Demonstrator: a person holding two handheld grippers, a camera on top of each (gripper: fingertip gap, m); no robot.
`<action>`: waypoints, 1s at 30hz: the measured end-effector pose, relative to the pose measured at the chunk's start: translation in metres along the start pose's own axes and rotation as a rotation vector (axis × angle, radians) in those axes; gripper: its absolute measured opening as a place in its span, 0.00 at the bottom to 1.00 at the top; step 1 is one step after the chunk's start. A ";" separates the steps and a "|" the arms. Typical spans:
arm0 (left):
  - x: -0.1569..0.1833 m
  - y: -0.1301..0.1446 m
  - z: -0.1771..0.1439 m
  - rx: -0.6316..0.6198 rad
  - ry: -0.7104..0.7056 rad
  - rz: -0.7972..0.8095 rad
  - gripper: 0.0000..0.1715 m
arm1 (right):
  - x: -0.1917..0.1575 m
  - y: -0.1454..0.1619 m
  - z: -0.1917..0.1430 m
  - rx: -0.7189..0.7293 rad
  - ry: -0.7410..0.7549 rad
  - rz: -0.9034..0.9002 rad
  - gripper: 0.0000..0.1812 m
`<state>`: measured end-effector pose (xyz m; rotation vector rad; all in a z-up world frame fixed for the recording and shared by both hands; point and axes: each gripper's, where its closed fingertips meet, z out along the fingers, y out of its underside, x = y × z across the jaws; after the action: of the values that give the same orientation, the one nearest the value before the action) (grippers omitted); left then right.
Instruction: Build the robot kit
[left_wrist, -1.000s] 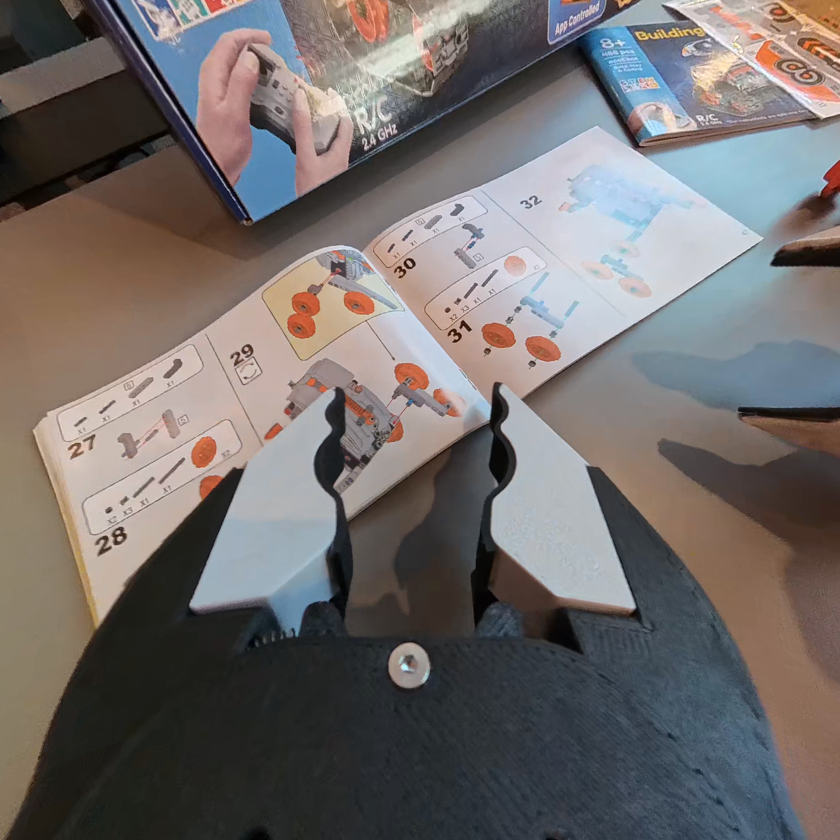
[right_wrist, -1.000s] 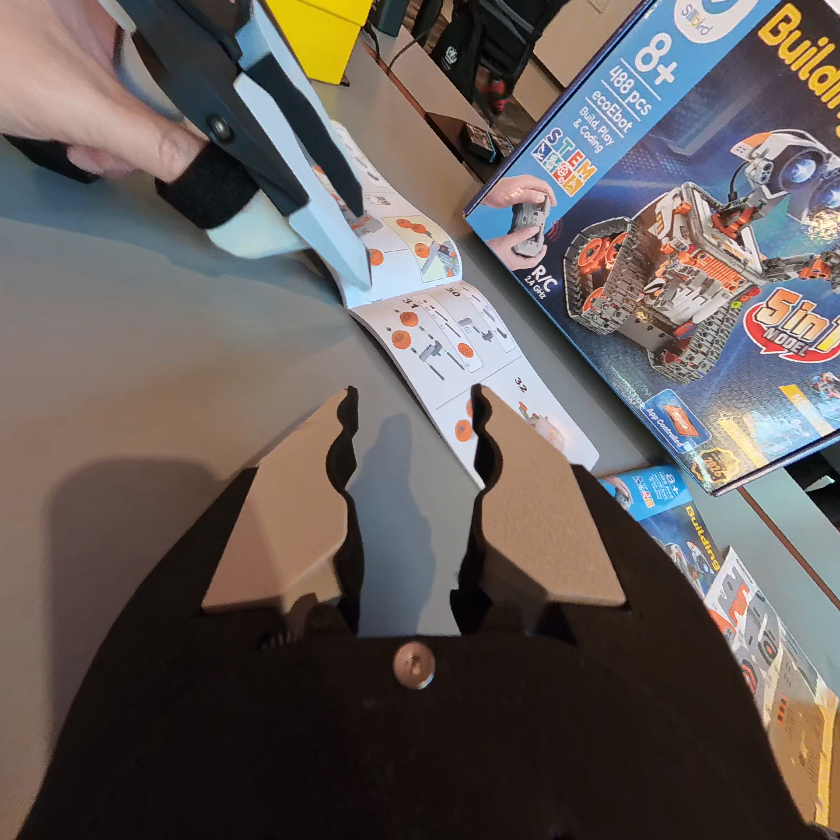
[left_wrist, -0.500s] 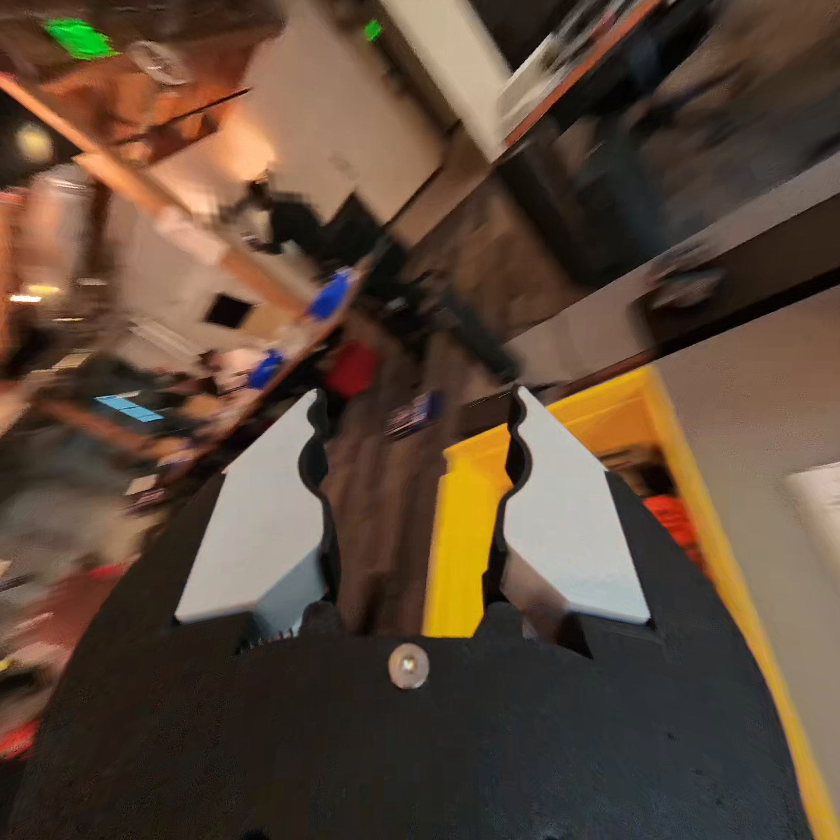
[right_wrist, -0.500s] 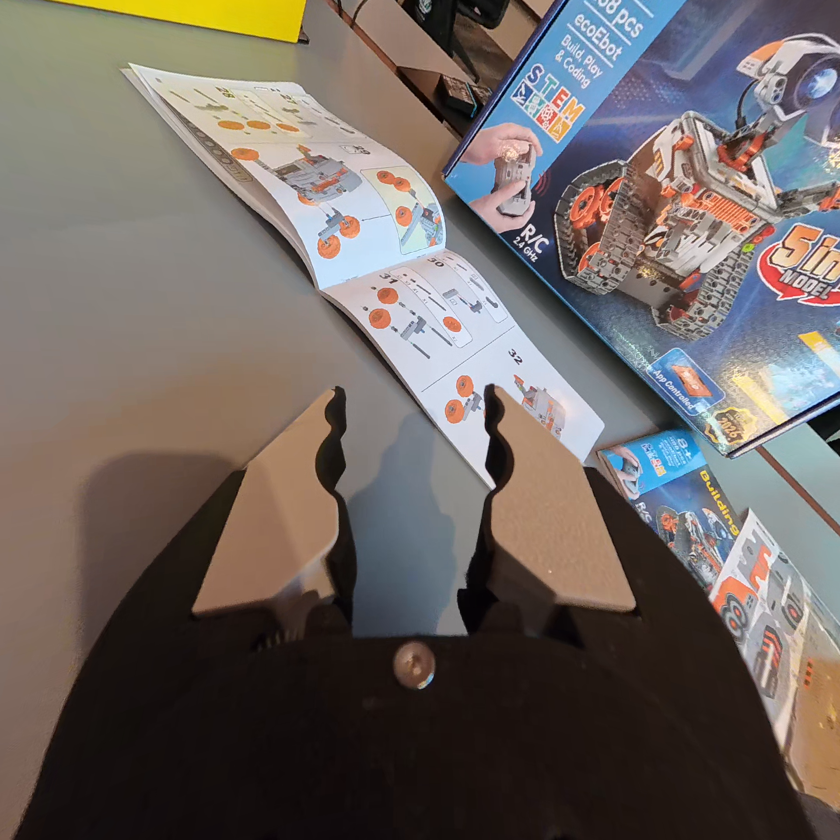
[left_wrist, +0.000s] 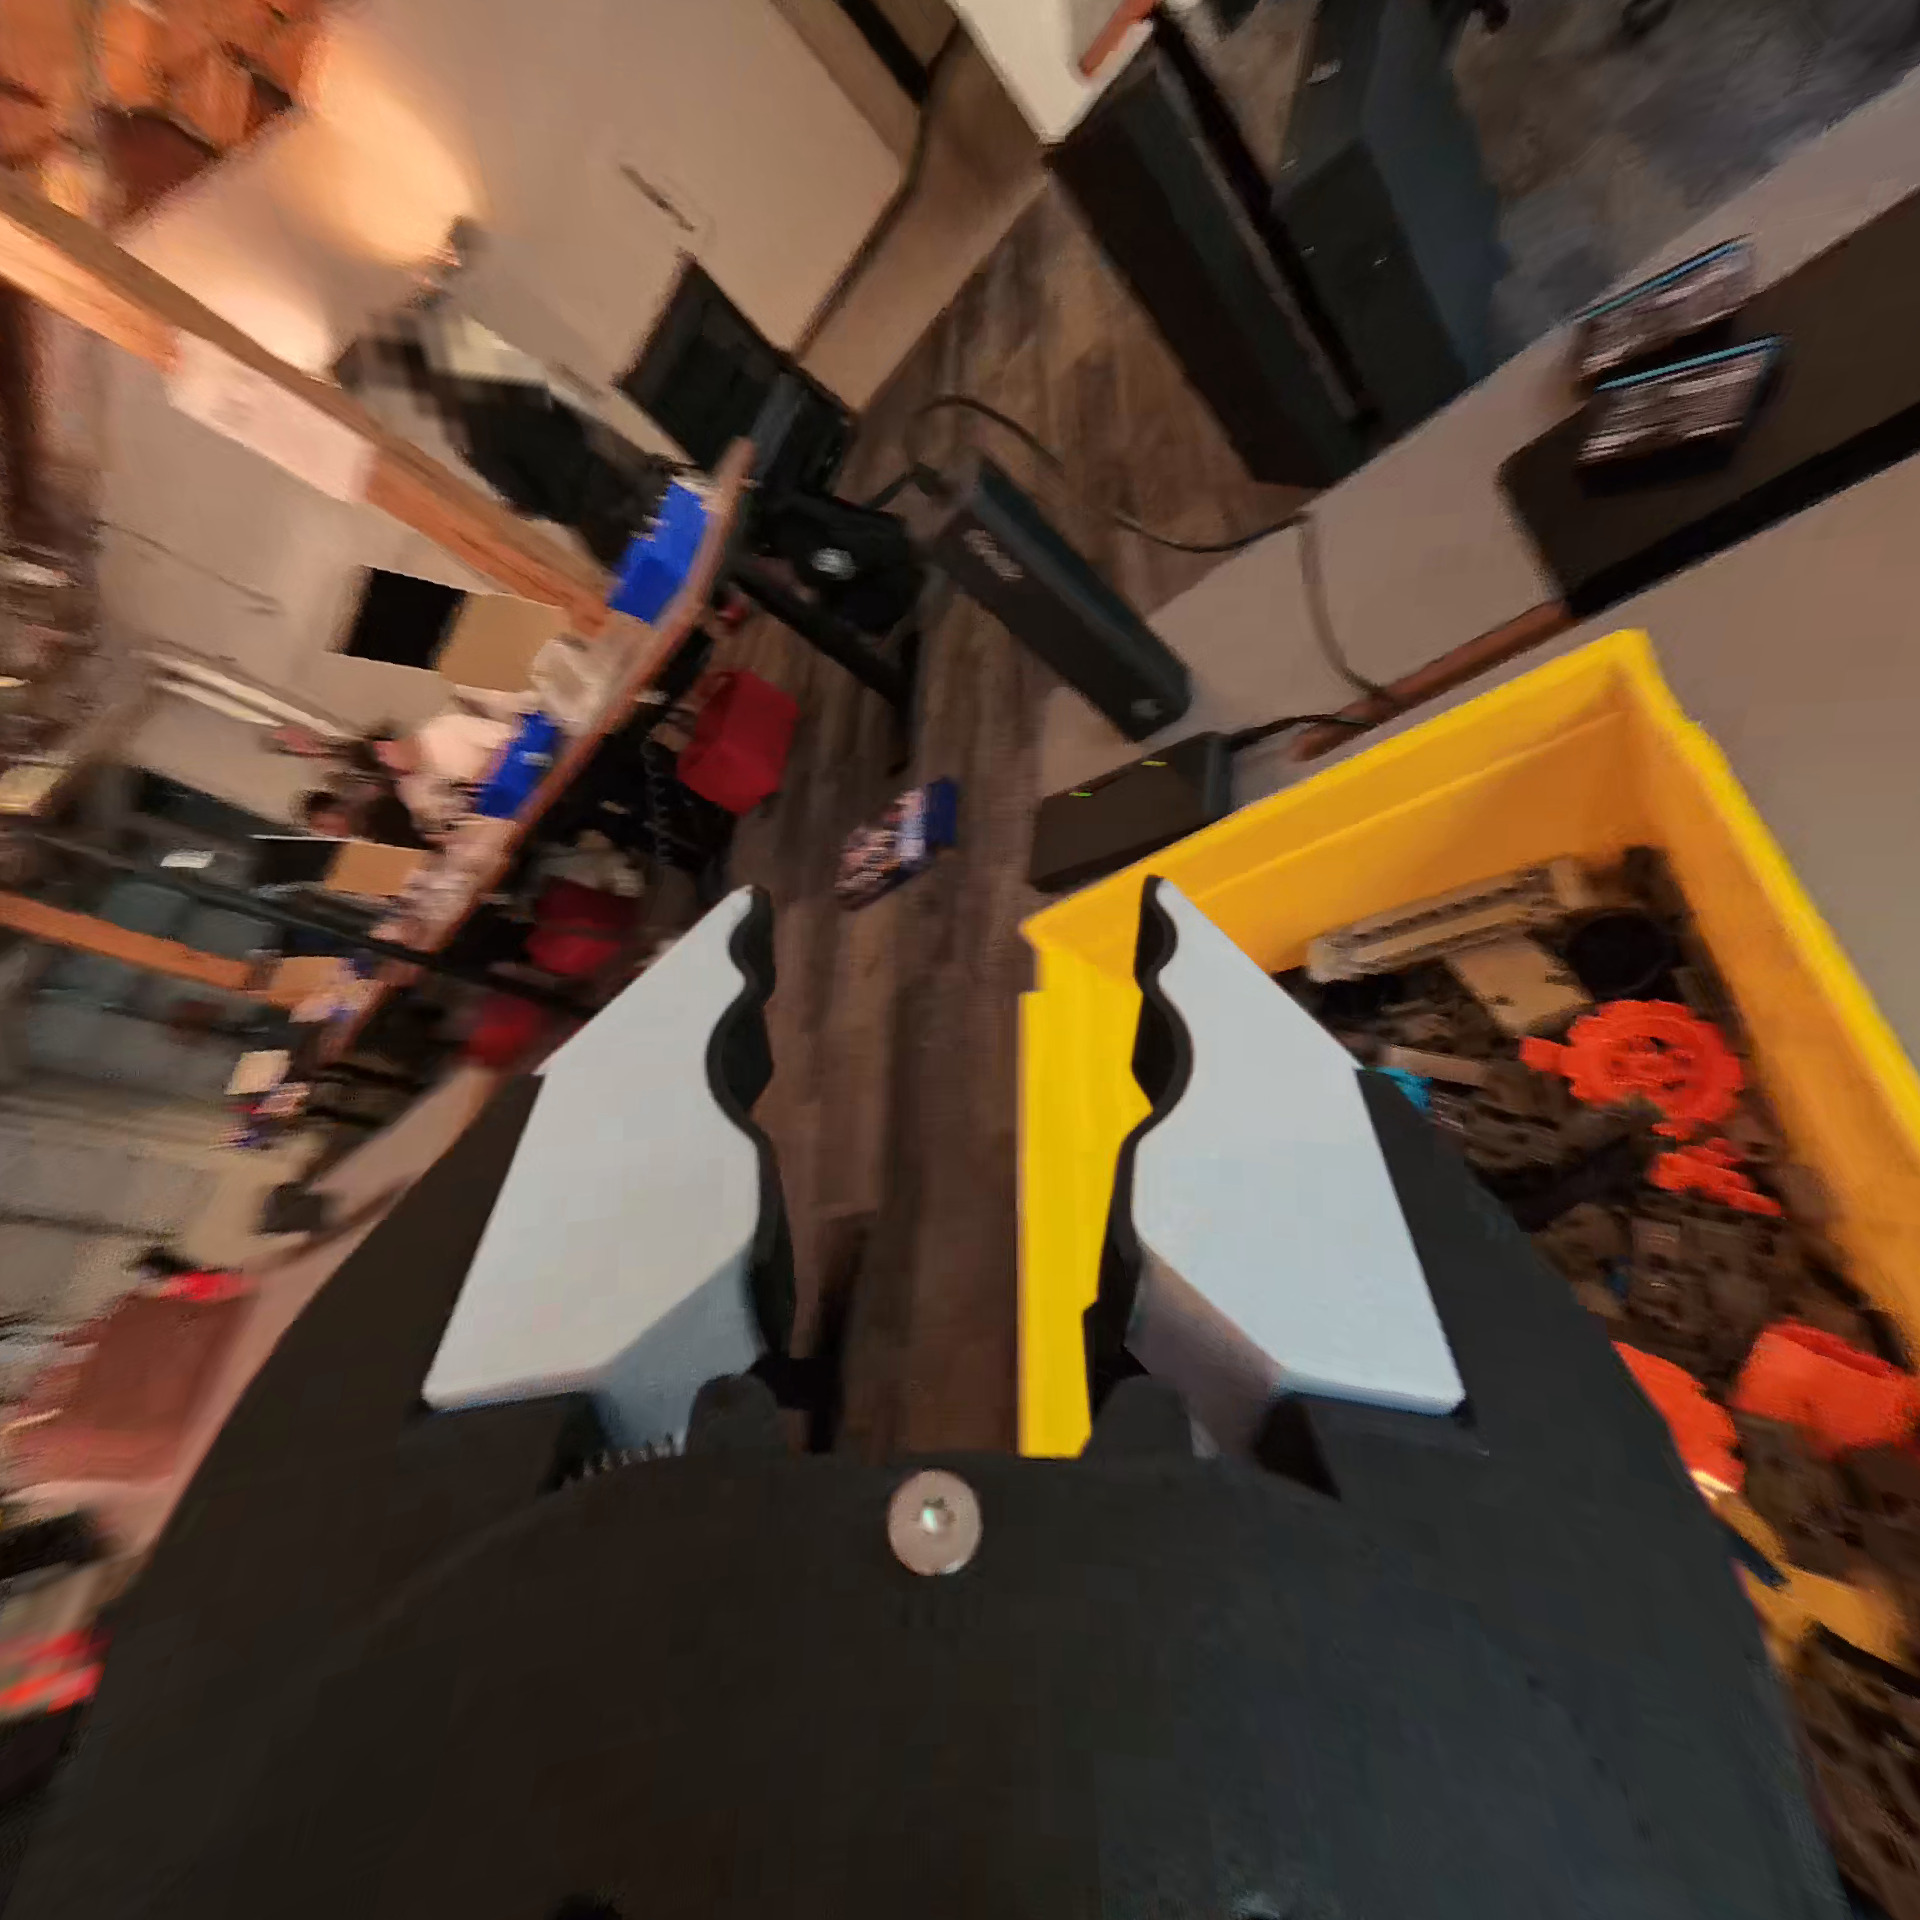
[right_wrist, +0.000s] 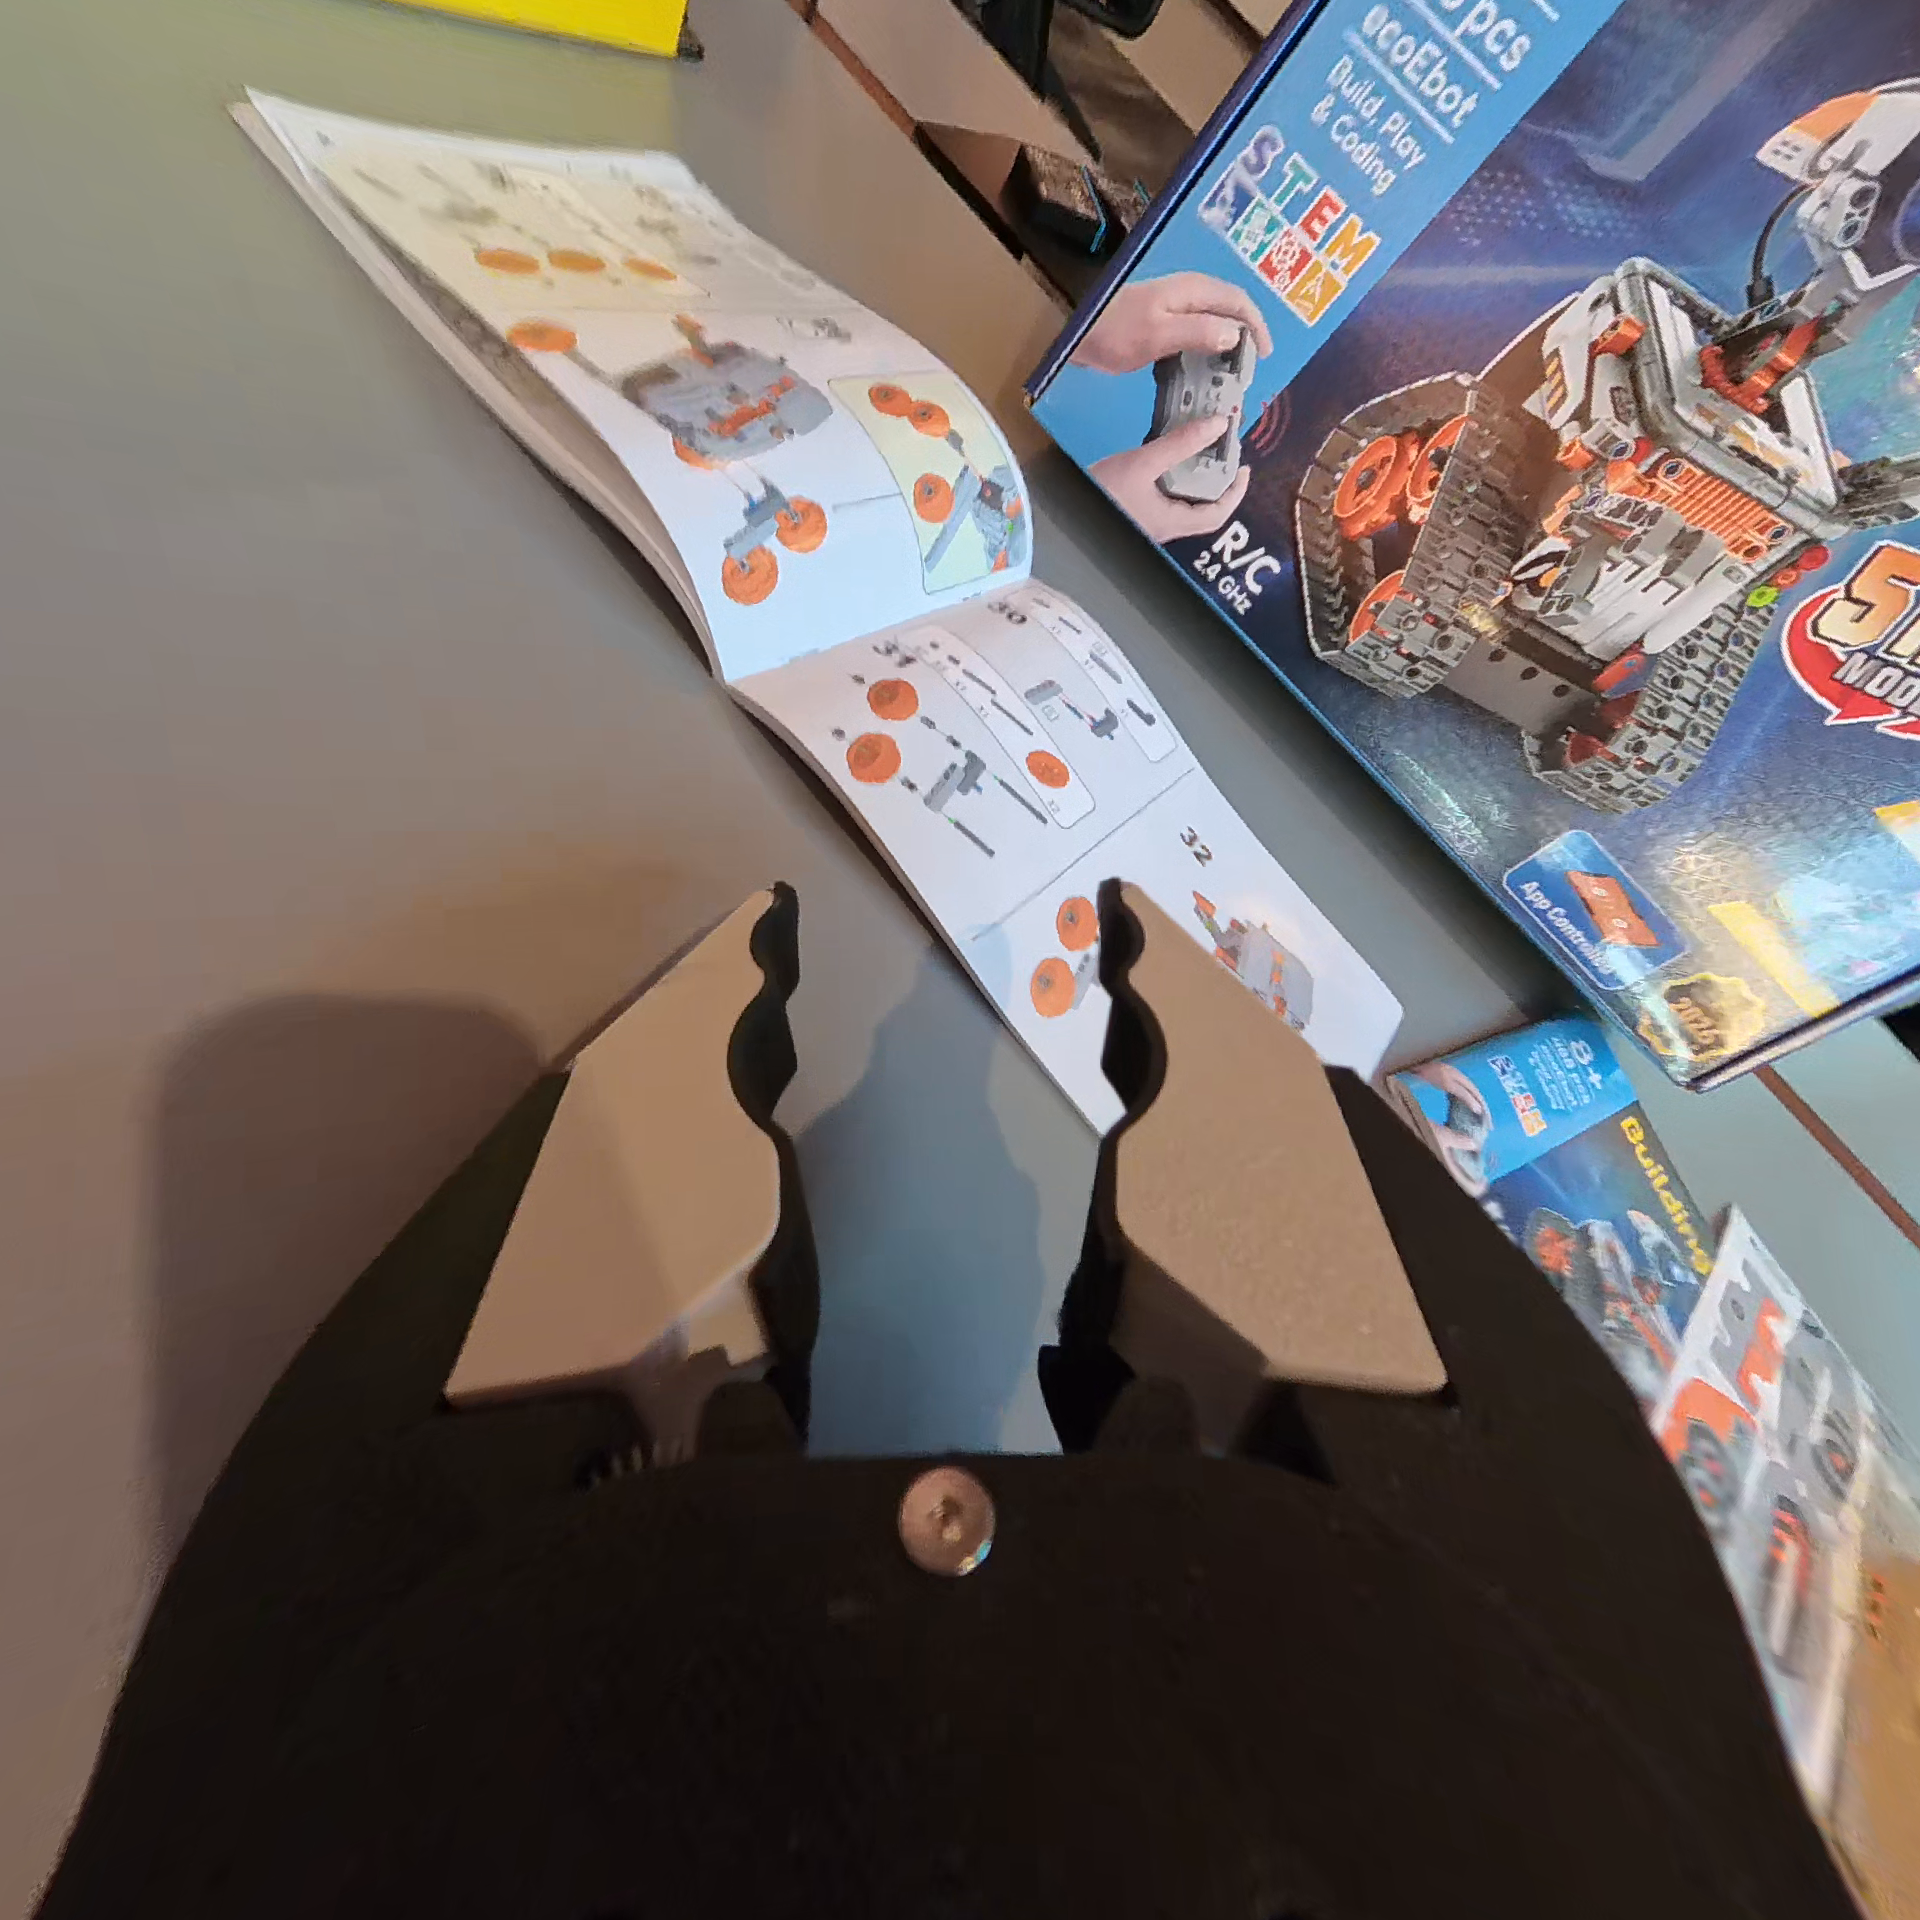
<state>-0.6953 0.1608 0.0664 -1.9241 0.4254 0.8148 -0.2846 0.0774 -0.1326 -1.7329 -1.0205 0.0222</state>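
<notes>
My left gripper (left_wrist: 951, 920) is open and empty, held in the air at the near corner of a yellow bin (left_wrist: 1049, 1195). The bin holds several black, grey and orange building parts, among them an orange gear (left_wrist: 1642, 1060). My right gripper (right_wrist: 945, 914) is open and empty, low over the grey table (right_wrist: 312, 779). Its right fingertip stands over the near edge of an open instruction booklet (right_wrist: 831, 623) that lies flat on the table. The left gripper does not show in the right wrist view.
A large blue toy box (right_wrist: 1558, 468) lies beyond the booklet. A small blue booklet (right_wrist: 1558, 1174) and a printed sheet (right_wrist: 1787, 1455) lie at the right. A corner of the yellow bin (right_wrist: 561, 16) shows at the top. Floor, desks and dark cases (left_wrist: 1060, 603) lie past the table edge.
My left gripper has swung away from the booklet to the yellow bin and left the right wrist view. My right gripper has moved a little closer to the booklet. Both stay open.
</notes>
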 end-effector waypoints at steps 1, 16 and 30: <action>0.009 0.007 0.002 -0.020 0.098 -0.052 0.38 | 0.000 -0.006 -0.001 0.026 -0.009 0.051 0.32; 0.107 0.126 0.002 -0.672 0.897 -0.393 0.24 | -0.067 -0.103 -0.001 0.288 -0.213 0.427 0.40; 0.104 0.105 0.064 -0.488 0.794 -0.289 0.22 | -0.095 -0.088 0.013 0.181 -0.303 0.344 0.35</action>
<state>-0.7071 0.1727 -0.0934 -2.6603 0.4164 -0.0884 -0.4047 0.0329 -0.1117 -1.7494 -0.8908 0.5942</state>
